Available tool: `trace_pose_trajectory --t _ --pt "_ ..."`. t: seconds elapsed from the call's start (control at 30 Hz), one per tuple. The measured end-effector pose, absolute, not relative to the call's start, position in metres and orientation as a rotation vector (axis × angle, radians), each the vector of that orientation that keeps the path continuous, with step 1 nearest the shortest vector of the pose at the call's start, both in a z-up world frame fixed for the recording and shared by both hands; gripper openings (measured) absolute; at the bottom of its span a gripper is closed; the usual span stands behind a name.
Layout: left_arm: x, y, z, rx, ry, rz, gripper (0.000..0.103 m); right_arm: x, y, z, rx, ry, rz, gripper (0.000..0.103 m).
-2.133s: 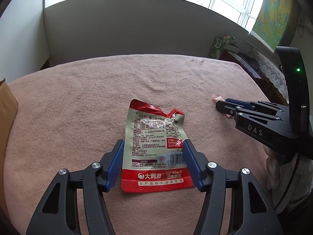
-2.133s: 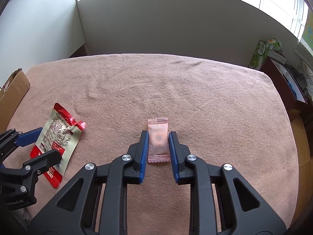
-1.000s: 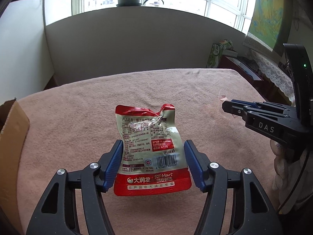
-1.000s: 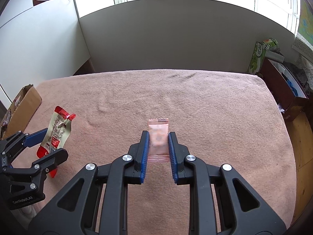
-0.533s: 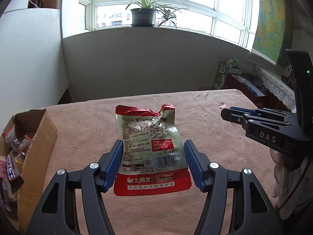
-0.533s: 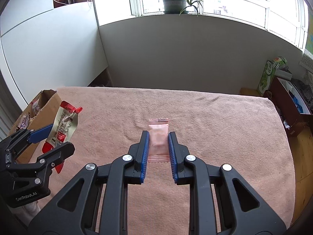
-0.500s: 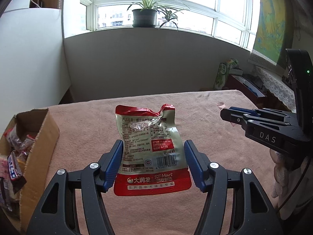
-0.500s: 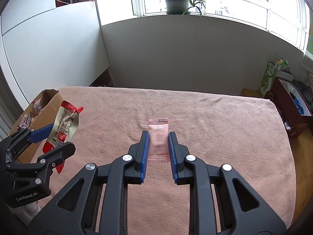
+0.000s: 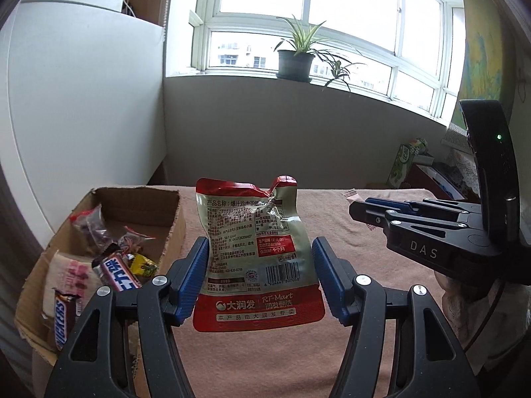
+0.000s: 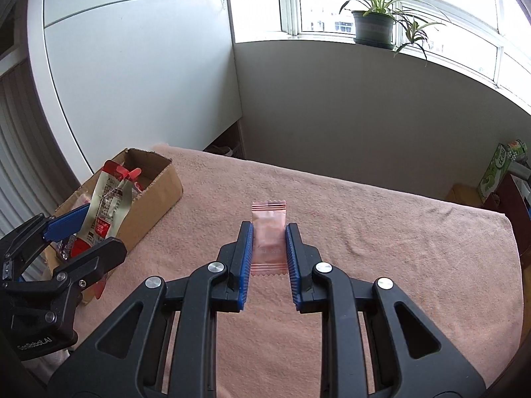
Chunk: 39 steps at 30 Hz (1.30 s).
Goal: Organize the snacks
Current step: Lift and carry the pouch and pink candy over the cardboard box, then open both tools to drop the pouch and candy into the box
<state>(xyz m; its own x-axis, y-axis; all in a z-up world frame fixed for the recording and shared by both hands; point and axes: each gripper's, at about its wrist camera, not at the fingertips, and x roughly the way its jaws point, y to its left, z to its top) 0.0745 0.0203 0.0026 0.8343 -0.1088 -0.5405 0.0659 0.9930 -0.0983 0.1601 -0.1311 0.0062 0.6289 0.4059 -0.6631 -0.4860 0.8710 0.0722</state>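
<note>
Snack pouch [image 9: 257, 252], red and silver with printed label text, pinched upright between the blue pads of the left gripper [image 9: 259, 277] and raised above the pink tablecloth [image 9: 265, 358]. Just left sits an open cardboard box [image 9: 172, 232] (already holding wrapped sweets and chocolate bars). The right gripper [image 10: 268, 255] clamps a small pink candy packet [image 10: 268, 232], also lifted above the cloth.

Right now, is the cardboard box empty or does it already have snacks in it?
Partly filled. The open-topped cardboard box holds a Snickers bar, another dark wrapped bar and small wrapped candies; bare bottom shows at its far end.
</note>
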Motion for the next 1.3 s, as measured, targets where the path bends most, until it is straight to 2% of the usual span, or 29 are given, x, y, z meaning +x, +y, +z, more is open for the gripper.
trace_pose_trajectory --t 0.47,0.87,1.3 --pt "0.049 0.124 -0.003 -0.159 0.542 0.085 0.063 0.175 -0.011 -0.004 -0.142 0.754 0.646 0.020" --pt "0.054 0.150 -0.018 -0.160 0.580 0.134 0.063 0.191 0.050 -0.026 -0.164 0.796 0.695 0.021" --pt "0.069 0.155 -0.022 -0.174 0.597 0.150 0.064 0.188 0.073 -0.033 -0.185 0.799 0.723 0.021"
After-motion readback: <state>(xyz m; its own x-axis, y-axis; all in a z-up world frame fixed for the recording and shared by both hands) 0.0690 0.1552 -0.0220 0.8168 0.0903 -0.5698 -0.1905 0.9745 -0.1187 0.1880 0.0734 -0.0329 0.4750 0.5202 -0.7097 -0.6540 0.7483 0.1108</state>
